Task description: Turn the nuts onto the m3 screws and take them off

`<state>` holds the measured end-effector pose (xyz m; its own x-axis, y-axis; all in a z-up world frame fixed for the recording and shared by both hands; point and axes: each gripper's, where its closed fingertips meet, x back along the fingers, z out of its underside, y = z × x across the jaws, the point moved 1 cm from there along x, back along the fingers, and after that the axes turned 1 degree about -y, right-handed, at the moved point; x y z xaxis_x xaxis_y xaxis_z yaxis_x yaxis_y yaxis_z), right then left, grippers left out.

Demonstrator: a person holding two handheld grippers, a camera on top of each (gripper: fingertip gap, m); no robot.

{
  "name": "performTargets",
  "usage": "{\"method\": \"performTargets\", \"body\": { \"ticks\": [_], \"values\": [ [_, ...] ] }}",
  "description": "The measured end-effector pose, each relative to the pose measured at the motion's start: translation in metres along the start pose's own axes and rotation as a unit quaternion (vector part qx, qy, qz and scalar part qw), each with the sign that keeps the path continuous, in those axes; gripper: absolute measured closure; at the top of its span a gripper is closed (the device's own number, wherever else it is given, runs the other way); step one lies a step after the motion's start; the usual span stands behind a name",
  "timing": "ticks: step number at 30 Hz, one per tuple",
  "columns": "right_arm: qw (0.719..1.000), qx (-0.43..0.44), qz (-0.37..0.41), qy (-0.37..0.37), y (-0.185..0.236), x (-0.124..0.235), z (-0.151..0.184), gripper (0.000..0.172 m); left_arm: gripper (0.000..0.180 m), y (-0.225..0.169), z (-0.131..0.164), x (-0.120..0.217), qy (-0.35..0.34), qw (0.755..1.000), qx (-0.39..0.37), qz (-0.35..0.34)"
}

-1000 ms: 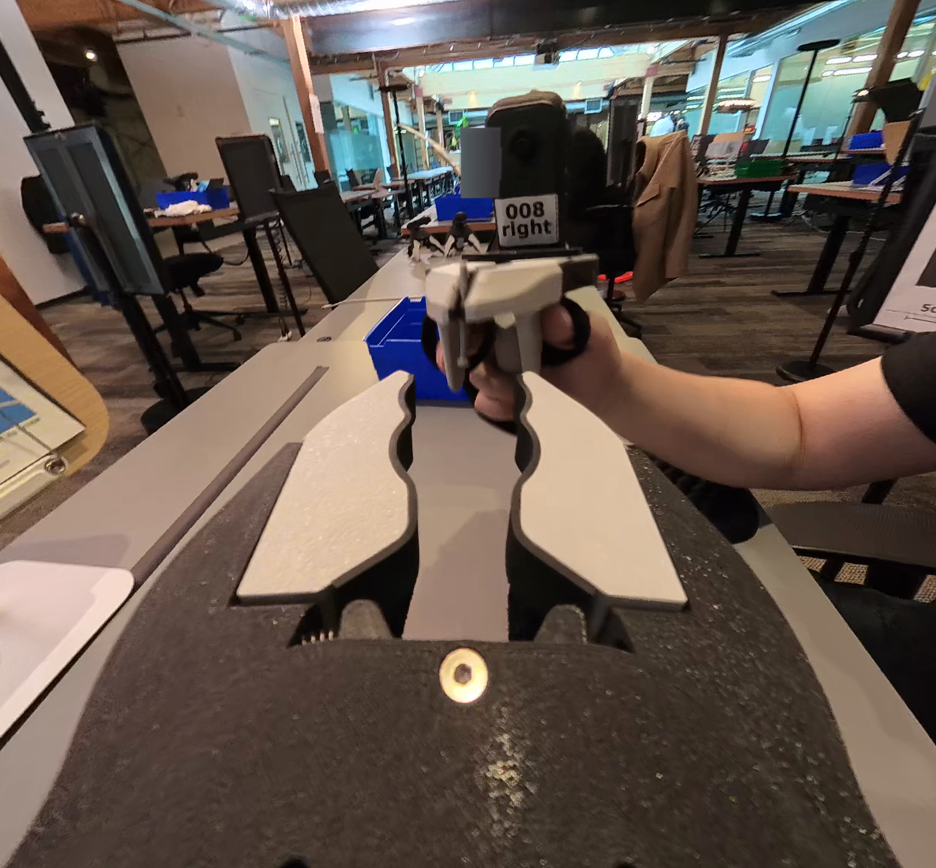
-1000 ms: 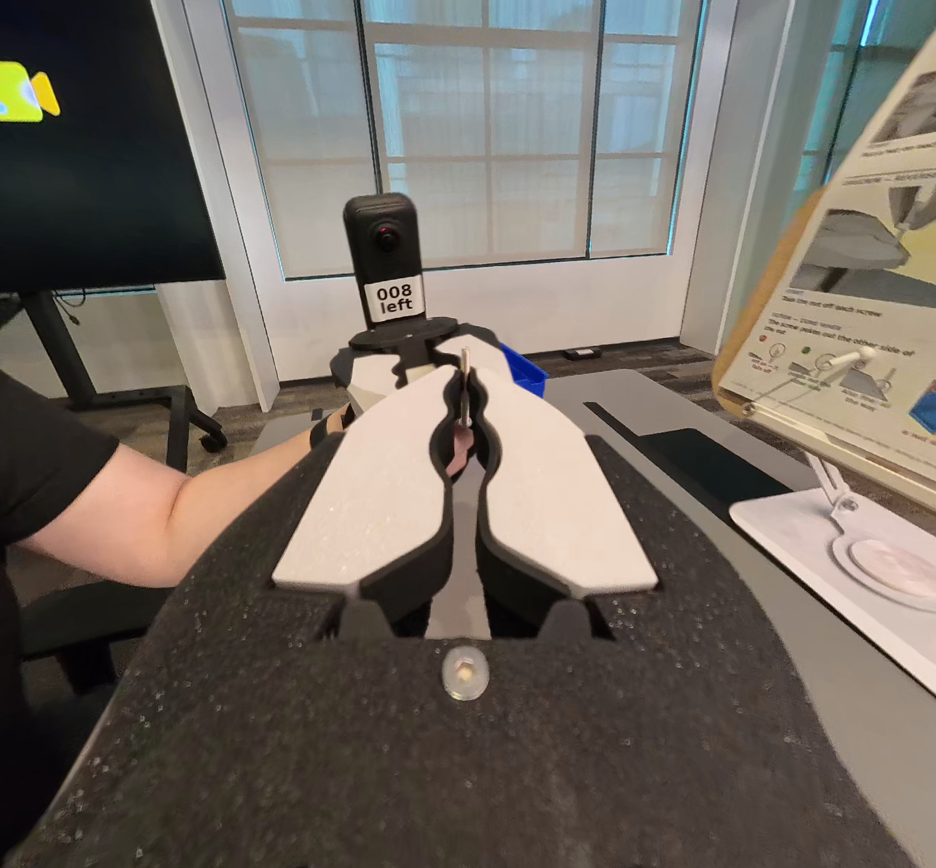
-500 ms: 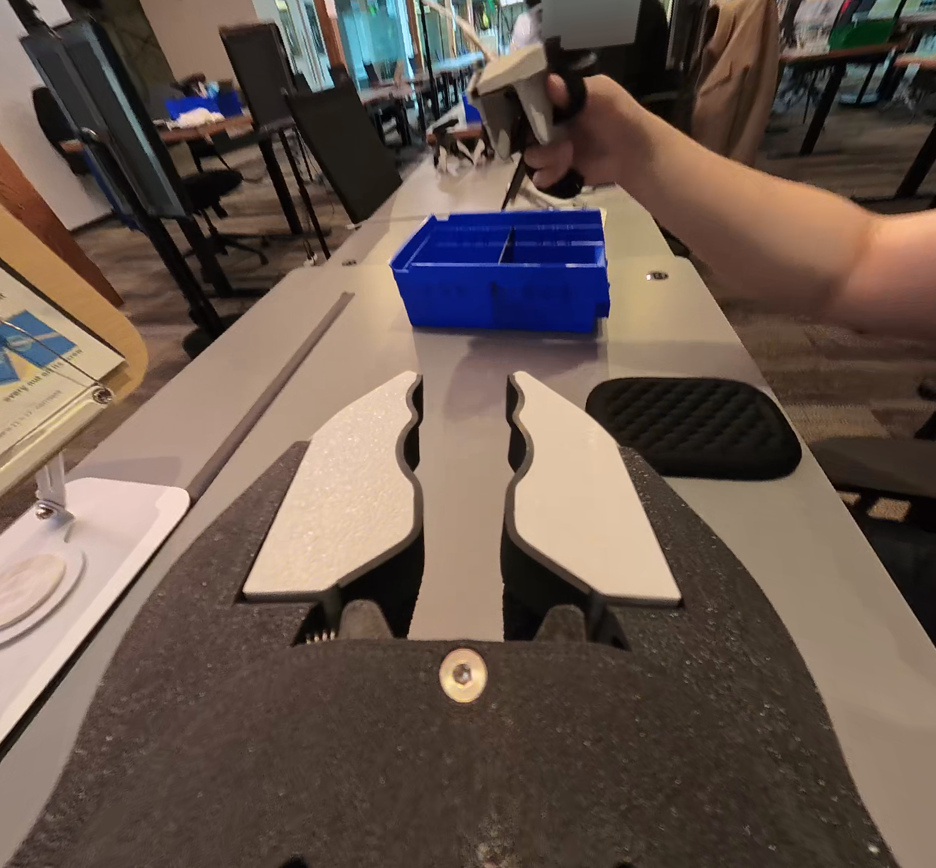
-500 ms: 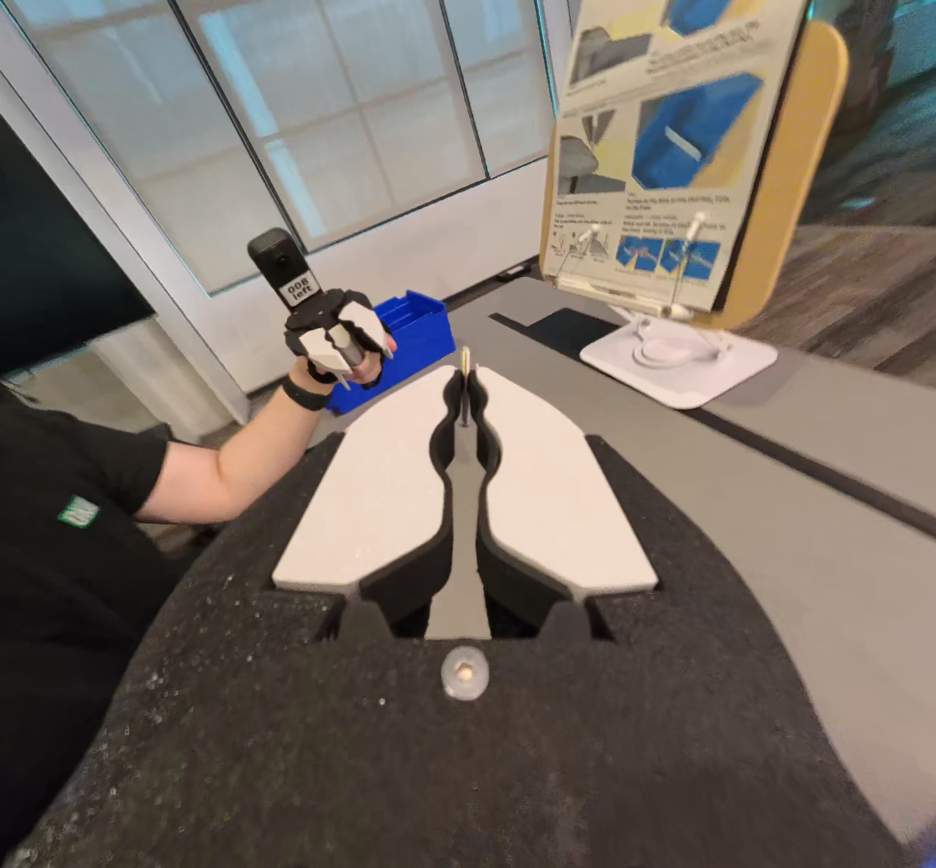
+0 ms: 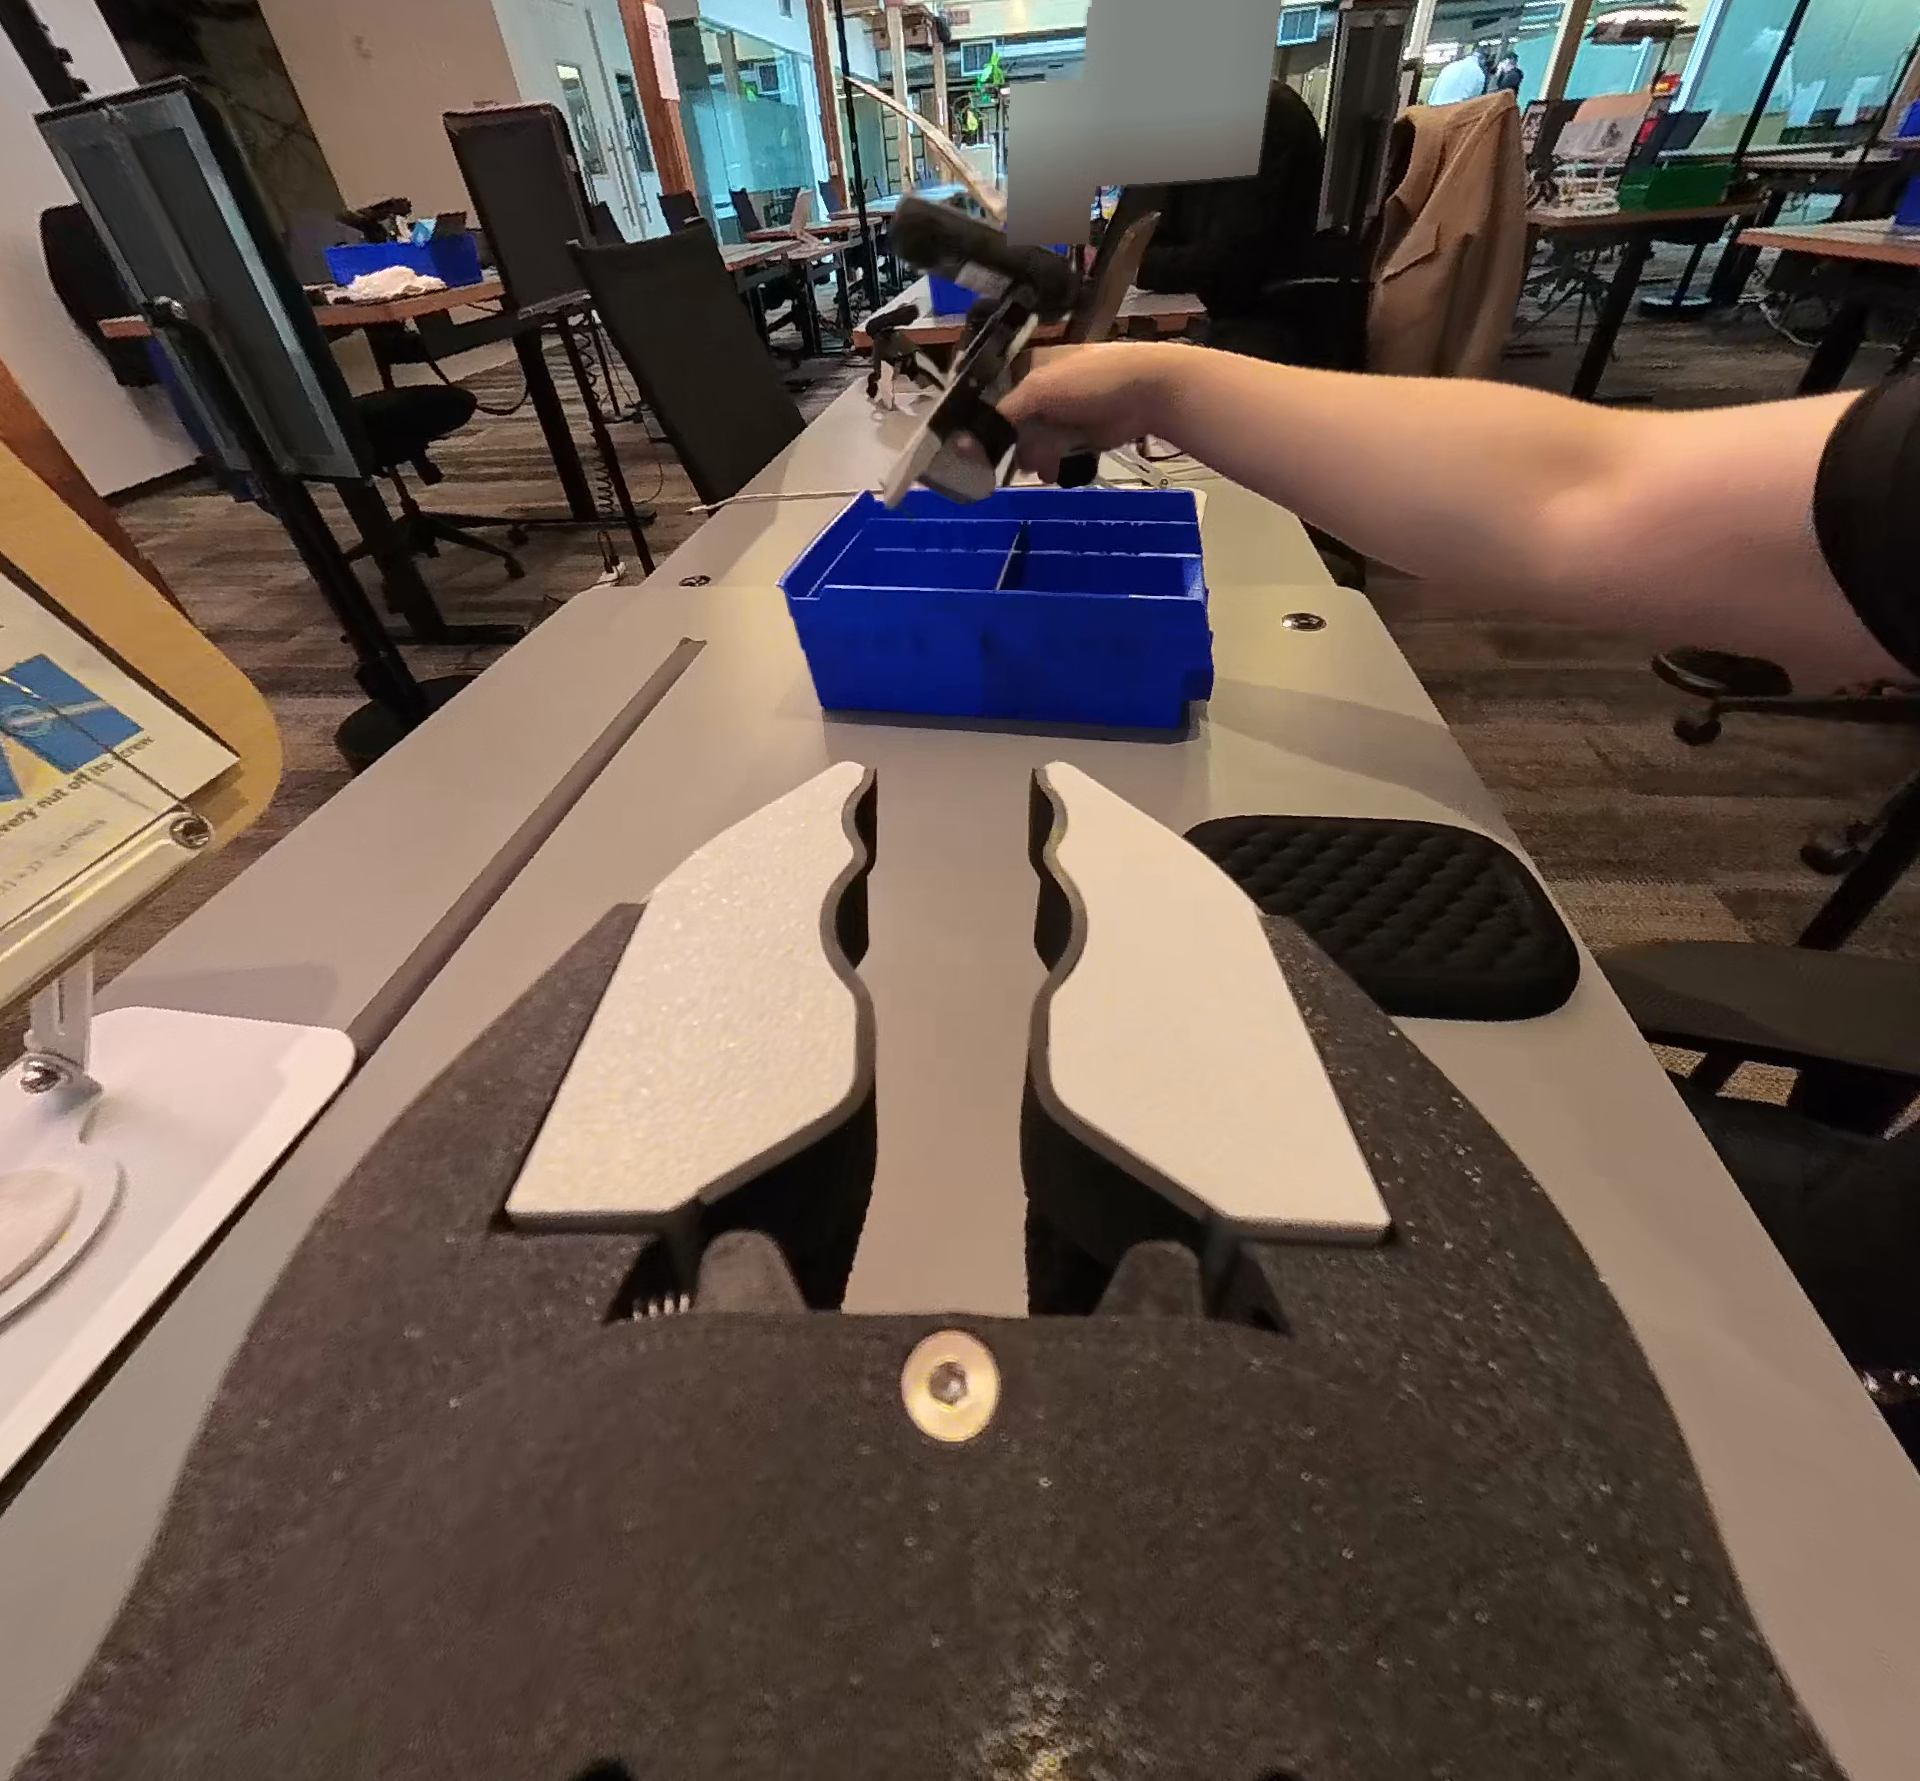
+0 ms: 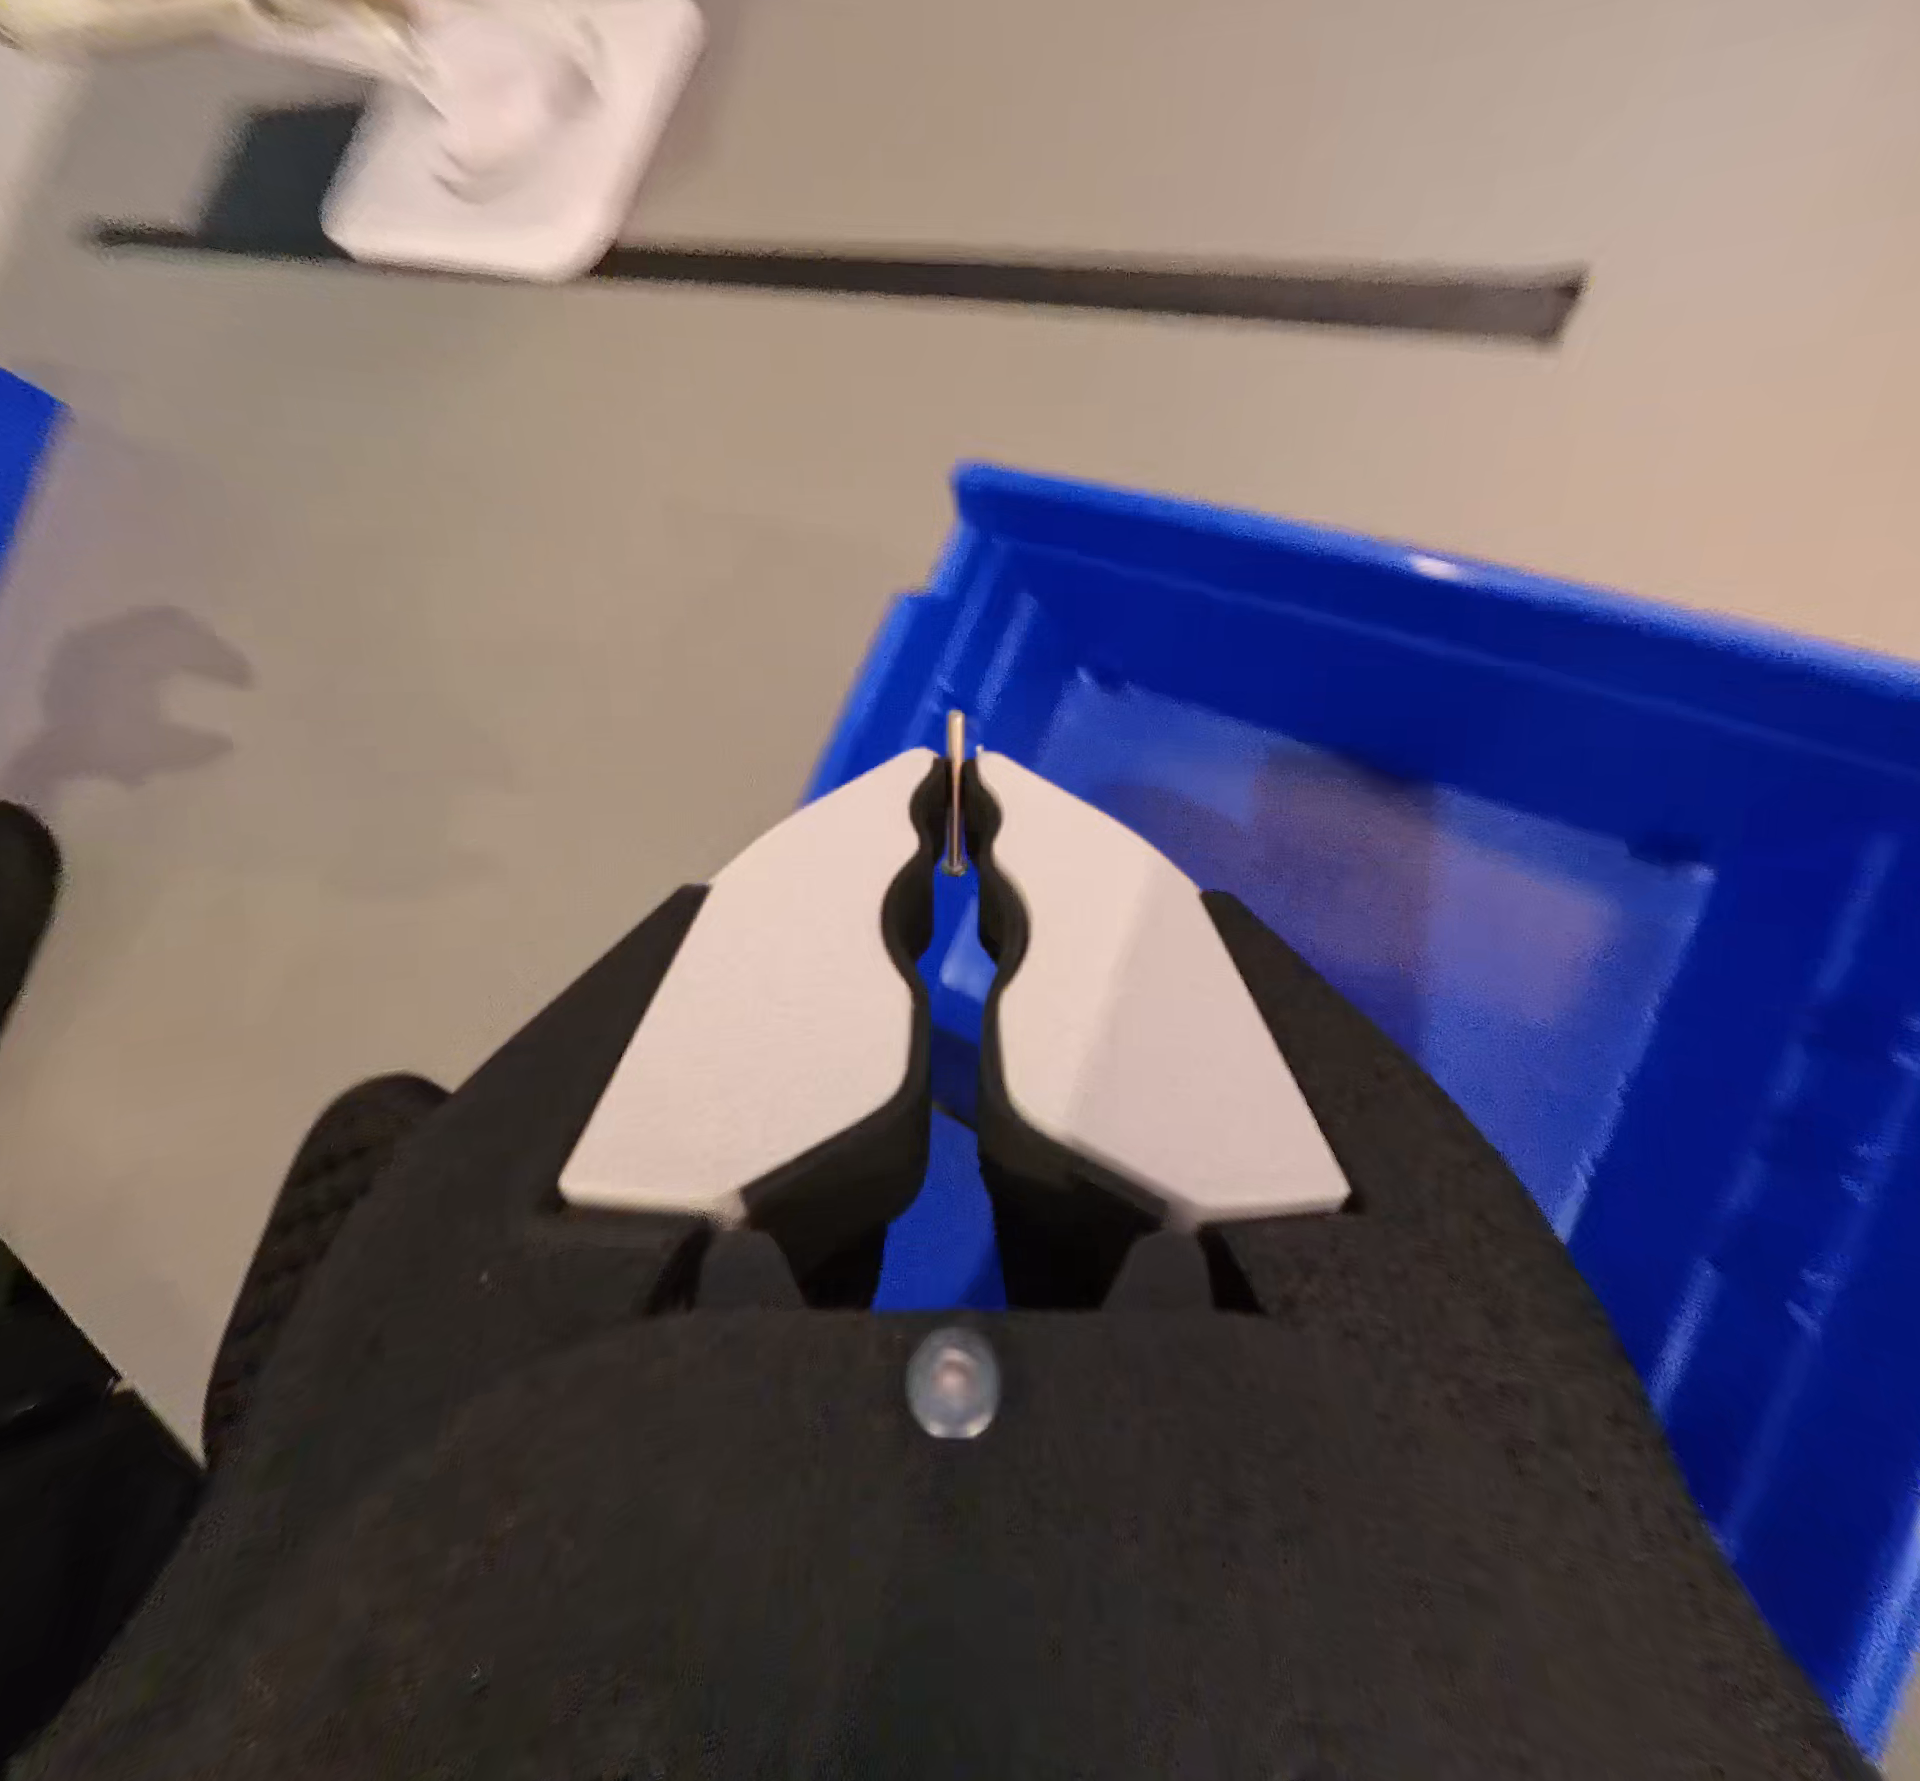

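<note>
Right gripper [image 6: 957, 775] clamped on thin silver metal pin [image 6: 954, 796], poised over blue plastic divided bin's [image 5: 997, 661] corner compartment — left gripper [image 5: 951, 786] agape, empty, hovering mid-table — likely release next

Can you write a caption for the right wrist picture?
Right gripper pinching a thin metal screw over the blue bin.

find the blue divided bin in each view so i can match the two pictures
Left wrist view: the blue bin stands upper centre on the grey table, beyond the open left hand-held gripper.
Right wrist view: the blue bin fills the right side, seen from above, under the tips of the right hand-held gripper, shut on a thin metal pin.
Shared landmark: the white stand base.
</note>
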<state>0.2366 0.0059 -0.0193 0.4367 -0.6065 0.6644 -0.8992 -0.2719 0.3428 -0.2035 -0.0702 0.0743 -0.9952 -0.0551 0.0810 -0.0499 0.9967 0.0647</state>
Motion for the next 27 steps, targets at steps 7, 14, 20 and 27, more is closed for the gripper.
{"method": "performTargets", "body": {
  "ticks": [7,14,20,27],
  "values": [
    [0.960,0.006,0.098,0.263,-0.053,-0.038,0.059,0.169,0.153,0.003,0.009,-0.002,0.028,1.000,-0.008,-0.011],
    [0.934,0.006,0.112,0.339,-0.069,-0.059,0.076,0.169,0.153,0.007,0.014,-0.006,0.034,0.999,-0.009,-0.020],
    [0.938,0.019,0.093,0.333,-0.072,-0.064,0.076,0.169,0.153,0.012,0.015,-0.004,0.033,0.999,-0.005,-0.026],
    [0.938,0.043,0.097,0.331,-0.076,-0.066,0.081,0.168,0.153,0.011,0.017,-0.006,0.037,0.999,-0.006,-0.027]
  ]
}}
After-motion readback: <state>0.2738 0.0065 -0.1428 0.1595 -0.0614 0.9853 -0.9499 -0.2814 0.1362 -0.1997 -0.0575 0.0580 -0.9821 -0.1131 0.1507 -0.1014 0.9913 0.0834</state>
